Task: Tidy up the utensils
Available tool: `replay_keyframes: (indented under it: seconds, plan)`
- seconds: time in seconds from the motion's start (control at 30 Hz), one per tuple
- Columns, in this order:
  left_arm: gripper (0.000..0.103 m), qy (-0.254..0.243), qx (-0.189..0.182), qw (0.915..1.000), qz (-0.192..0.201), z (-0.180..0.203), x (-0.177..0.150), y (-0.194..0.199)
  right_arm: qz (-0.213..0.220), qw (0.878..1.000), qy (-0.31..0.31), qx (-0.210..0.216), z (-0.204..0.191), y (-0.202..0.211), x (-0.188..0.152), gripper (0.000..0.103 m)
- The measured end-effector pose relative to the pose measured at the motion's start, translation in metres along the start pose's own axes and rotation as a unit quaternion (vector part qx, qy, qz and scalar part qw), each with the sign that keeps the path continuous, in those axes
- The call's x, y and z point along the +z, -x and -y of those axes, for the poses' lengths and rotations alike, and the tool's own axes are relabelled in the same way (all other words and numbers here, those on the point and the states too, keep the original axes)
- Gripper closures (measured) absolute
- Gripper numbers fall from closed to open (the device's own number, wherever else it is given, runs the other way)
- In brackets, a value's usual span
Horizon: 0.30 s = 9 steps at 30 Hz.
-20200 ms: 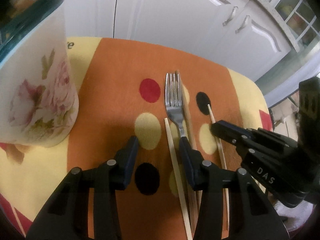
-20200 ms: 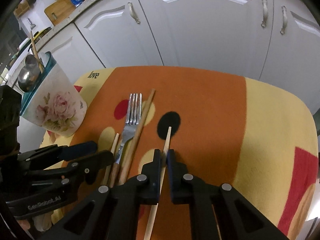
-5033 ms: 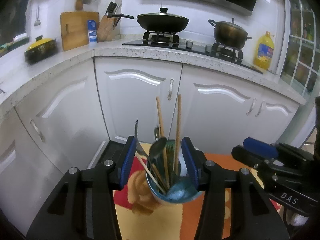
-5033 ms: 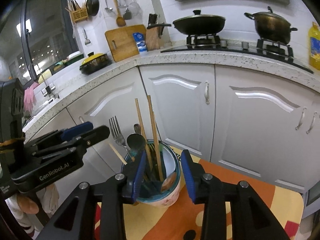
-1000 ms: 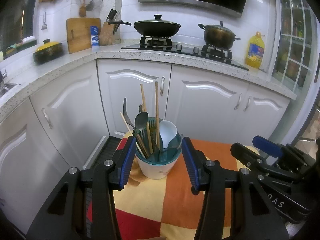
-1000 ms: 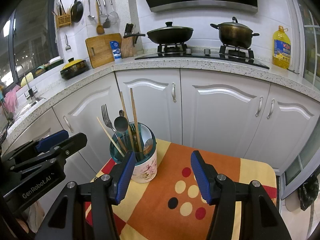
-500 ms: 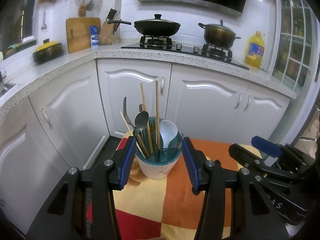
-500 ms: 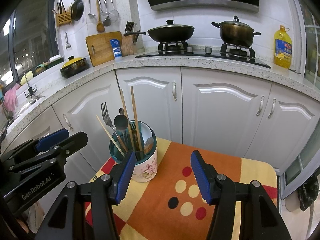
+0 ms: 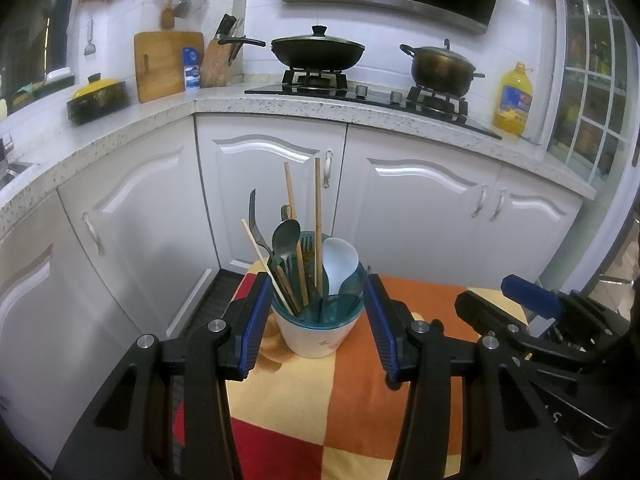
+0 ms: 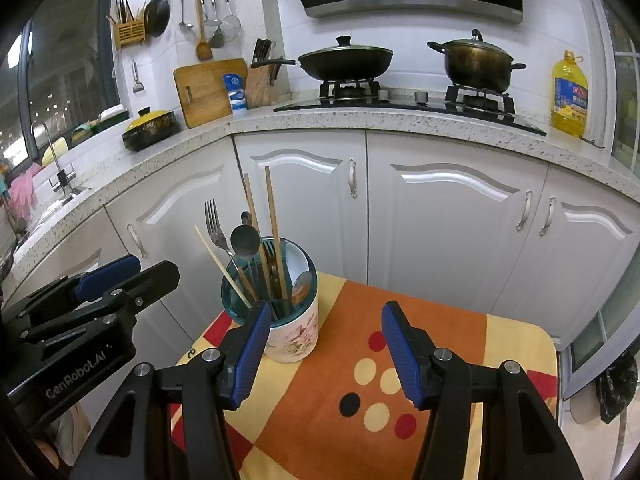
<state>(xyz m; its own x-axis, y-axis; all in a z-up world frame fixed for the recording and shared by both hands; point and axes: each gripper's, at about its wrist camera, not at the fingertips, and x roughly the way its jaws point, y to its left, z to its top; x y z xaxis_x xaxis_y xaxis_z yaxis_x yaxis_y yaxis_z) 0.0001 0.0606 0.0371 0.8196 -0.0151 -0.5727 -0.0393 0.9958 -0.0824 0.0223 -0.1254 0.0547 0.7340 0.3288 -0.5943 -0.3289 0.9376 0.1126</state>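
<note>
A white floral utensil holder with a teal rim stands upright on the colourful cloth. It holds wooden chopsticks, a fork, metal spoons and a white spoon. My left gripper is open and held back from the holder, which appears framed between its blue pads. My right gripper is open with nothing between its fingers, the holder showing behind its left pad.
White cabinet doors stand behind the cloth-covered surface. Above them a speckled counter carries a hob with a wok and a pot, an oil bottle, a cutting board and a knife block.
Nothing has visibly moved over the last second; both grippers hold still. Long before, the fork and chopsticks lay on the cloth and now stand in the holder.
</note>
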Motion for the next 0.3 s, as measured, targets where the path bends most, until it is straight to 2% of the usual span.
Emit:
replay_keyframes:
  seconds: [0.3]
  plan:
    - [0.056,-0.007,-0.008,0.9999,0.002,-0.001,0.000,-0.008,-0.013,1.000,-0.021,0.007,0.017,-0.011,-0.007,0.047]
